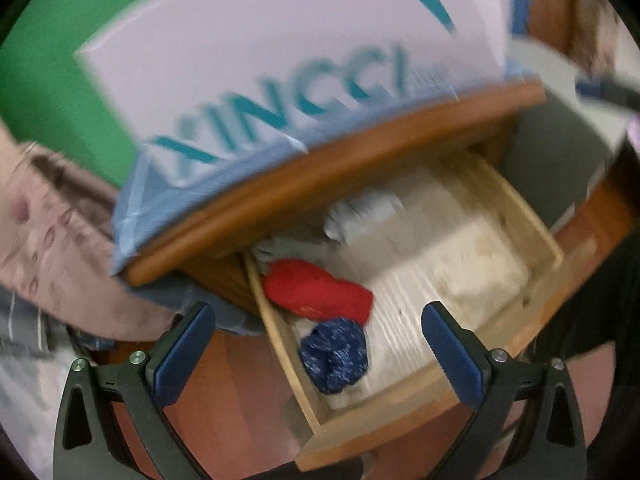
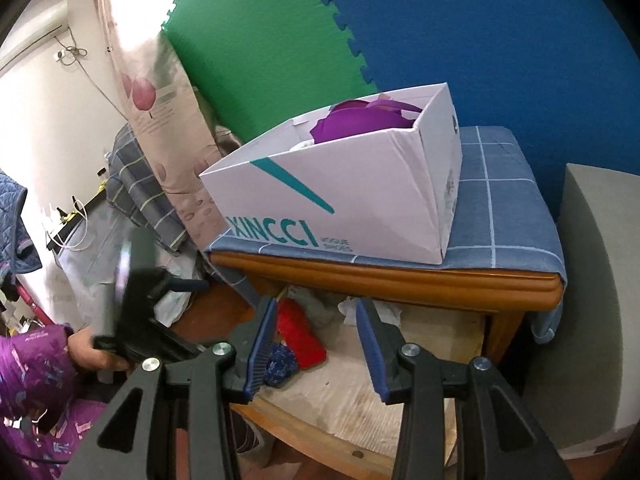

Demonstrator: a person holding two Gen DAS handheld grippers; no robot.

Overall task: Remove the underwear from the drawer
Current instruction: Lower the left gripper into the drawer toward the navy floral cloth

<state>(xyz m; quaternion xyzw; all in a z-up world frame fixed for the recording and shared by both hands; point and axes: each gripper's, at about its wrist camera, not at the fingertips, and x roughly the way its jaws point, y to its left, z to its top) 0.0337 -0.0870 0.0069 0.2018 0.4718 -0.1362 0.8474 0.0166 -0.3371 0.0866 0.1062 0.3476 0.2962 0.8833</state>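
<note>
The wooden drawer [image 1: 532,240] stands pulled out beneath the nightstand top [image 2: 384,276], which carries a white XINCCI shoe box [image 2: 340,196] on a blue checked cloth [image 2: 500,200]. Inside the drawer, along its left side, a red rolled garment [image 1: 316,290] touches a dark blue speckled underwear bundle [image 1: 336,354]. The left tool [image 1: 318,328] hovers above them, spread and empty; the right tool [image 2: 316,340] is likewise spread, gripping nothing.

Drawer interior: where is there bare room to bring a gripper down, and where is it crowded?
Free: the pale liner between the red bundle and the drawer's right wall, forward to its front panel. Crowded: the left wall, where red bundle, blue bundle and grey and white cloths cluster under the cabinet top.
</note>
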